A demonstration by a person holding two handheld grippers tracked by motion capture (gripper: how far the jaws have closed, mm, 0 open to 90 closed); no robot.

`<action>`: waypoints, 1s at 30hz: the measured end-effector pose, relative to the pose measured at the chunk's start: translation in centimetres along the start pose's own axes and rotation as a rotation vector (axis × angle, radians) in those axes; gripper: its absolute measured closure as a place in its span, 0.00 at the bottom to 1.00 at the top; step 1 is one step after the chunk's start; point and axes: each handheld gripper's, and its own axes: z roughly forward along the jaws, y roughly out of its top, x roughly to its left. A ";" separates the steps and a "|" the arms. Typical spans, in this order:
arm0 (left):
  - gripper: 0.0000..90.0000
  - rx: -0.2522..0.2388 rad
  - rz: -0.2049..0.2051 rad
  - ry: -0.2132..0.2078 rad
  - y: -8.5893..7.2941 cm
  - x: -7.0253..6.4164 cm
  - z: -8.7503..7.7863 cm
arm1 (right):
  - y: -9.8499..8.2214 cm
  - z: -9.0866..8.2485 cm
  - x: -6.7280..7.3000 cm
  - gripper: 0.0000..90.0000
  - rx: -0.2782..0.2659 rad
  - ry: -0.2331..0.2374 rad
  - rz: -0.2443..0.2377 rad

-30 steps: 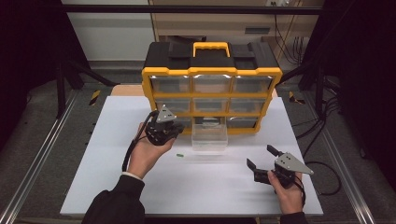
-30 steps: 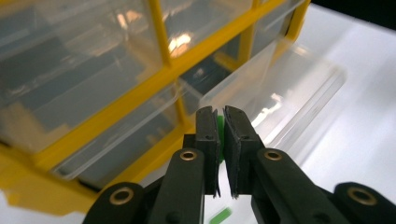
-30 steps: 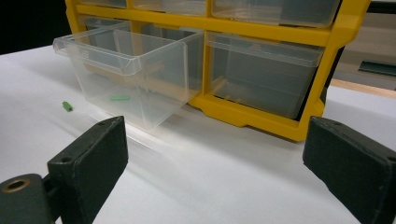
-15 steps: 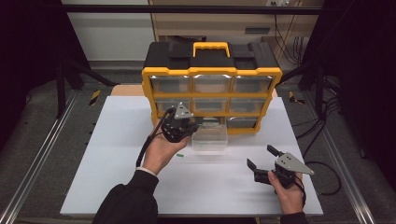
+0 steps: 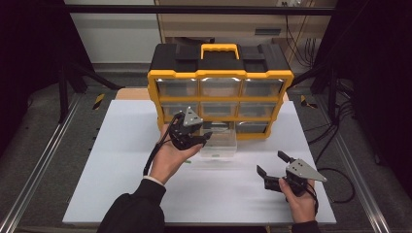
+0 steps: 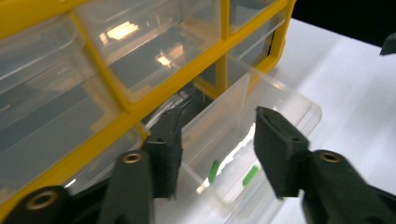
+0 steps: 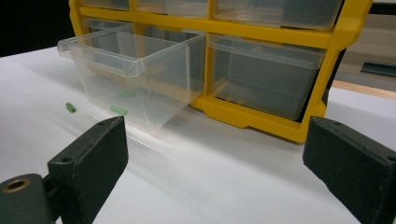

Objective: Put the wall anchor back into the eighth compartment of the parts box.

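clear drawer is pulled out of the yellow organizer's bottom row, two green pegs inside, a third left on the table. left gripper was carried over it, jaws just spread, nothing pinched. right gripper rests spread.
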 end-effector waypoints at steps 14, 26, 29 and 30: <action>0.19 0.064 0.008 -0.027 -3.7 1.4 -0.7 | -0.1 0.1 0.1 0.08 0.002 -0.002 -0.003; 0.15 0.117 0.019 -0.045 -5.6 2.0 -0.1 | 0.0 0.1 0.1 0.08 0.003 0.003 -0.002; 0.15 0.142 0.021 -0.044 -6.0 2.0 0.1 | 0.0 0.1 0.1 0.08 0.000 -0.004 -0.007; 0.15 0.164 0.021 -0.054 -6.4 2.1 0.4 | 0.0 0.0 0.1 0.08 0.004 0.000 -0.001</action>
